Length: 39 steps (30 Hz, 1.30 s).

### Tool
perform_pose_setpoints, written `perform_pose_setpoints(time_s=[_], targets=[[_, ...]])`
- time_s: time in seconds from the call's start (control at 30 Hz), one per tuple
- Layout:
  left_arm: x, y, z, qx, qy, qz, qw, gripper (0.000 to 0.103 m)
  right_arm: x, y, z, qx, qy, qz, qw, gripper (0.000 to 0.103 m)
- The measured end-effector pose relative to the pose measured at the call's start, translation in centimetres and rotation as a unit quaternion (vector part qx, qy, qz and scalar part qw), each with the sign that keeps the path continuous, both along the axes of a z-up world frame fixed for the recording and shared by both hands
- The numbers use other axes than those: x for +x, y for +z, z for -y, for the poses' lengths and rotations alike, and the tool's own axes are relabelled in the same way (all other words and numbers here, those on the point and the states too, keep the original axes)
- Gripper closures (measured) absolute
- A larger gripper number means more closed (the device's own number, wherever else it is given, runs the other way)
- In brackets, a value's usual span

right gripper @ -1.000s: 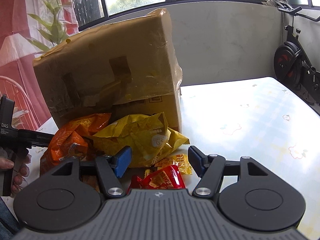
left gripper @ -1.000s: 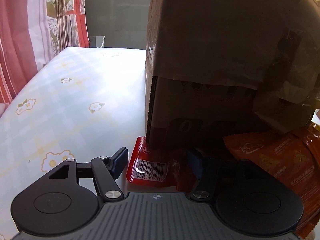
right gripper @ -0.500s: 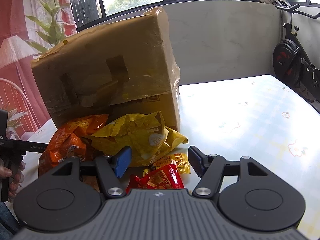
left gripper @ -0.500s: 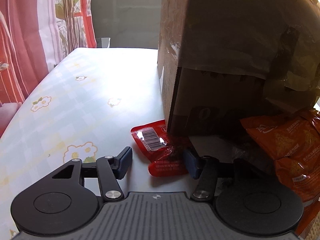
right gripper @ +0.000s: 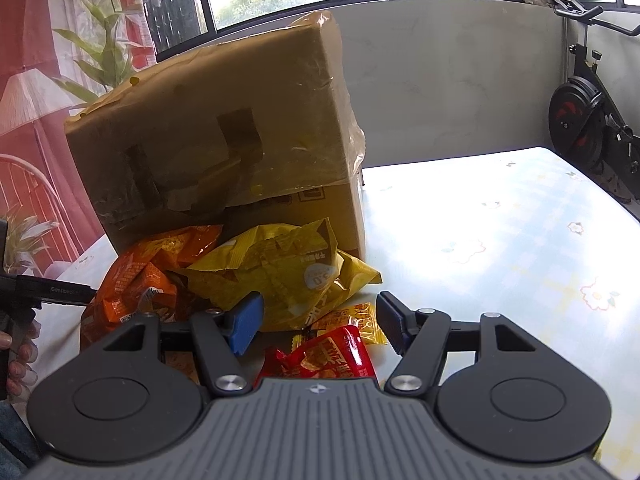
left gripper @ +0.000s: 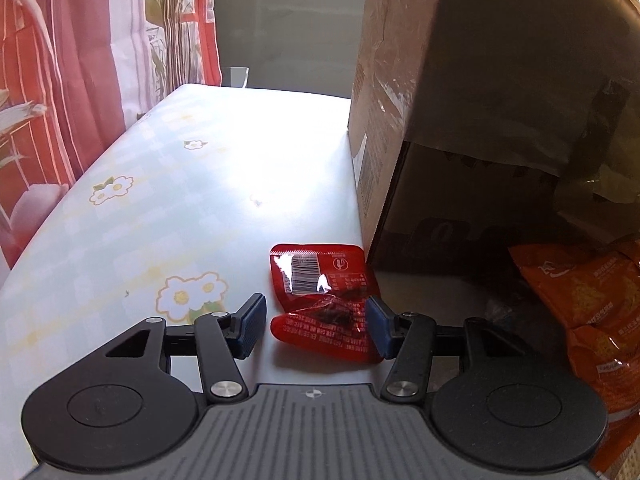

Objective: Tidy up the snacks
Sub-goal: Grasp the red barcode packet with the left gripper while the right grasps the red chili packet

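Left claw spread, red packet between pads, its right edge touching the right pad; barcode shows, print too small to read. Right claw spread over red/gold sachets, partly hidden by the body. Beyond: yellow bag, "3.0" sticker; orange bag, cardboard box on surface.

Box on counter; bags heaped against its front, packet at its left corner, sachets before bags.
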State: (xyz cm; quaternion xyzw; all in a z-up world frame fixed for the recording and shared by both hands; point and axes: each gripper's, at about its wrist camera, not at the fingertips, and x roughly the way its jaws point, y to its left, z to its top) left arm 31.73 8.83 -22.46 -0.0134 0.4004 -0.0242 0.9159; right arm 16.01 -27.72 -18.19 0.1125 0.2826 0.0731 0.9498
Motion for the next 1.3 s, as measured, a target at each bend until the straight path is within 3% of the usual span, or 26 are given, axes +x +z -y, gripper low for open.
perform_pose_setpoints(time_s=[0.1,0.17,0.23,0.57,0.97,1.2,1.3], targets=[[-0.2,-0.1,1.1,0.023,0.003,0.004,0.9997,0.046,0.1,-0.1,0.1,0.000,-0.003,-0.003,1.000,0.037],[-0.7,-0.1,1.7,0.031,0.004,0.010,0.9995,0.053,0.2,-0.2,0.1,0.000,-0.004,-0.007,1.000,0.037],[-1.1,0.2,1.4,0.014,0.004,0.014,0.9998,0.060,0.3,-0.5,0.1,-0.001,-0.005,-0.012,1.000,0.037],[-3.9,2.0,0.0,0.000,0.005,0.037,0.9993,0.060,0.8,-1.7,0.3,-0.001,-0.005,-0.033,0.999,0.037],[-8.1,4.1,1.1,-0.023,0.000,0.081,0.9964,0.060,1.1,-2.3,-1.1,-0.027,0.023,-0.048,0.998,0.037],[-9.0,4.3,1.6,-0.040,-0.011,0.084,0.9956,0.060,1.2,-2.7,-3.3,-0.072,0.046,-0.059,0.995,0.019],[-9.4,4.4,1.9,-0.047,-0.013,0.089,0.9949,0.060,1.1,-3.0,-3.9,-0.085,0.052,-0.063,0.993,0.018]])
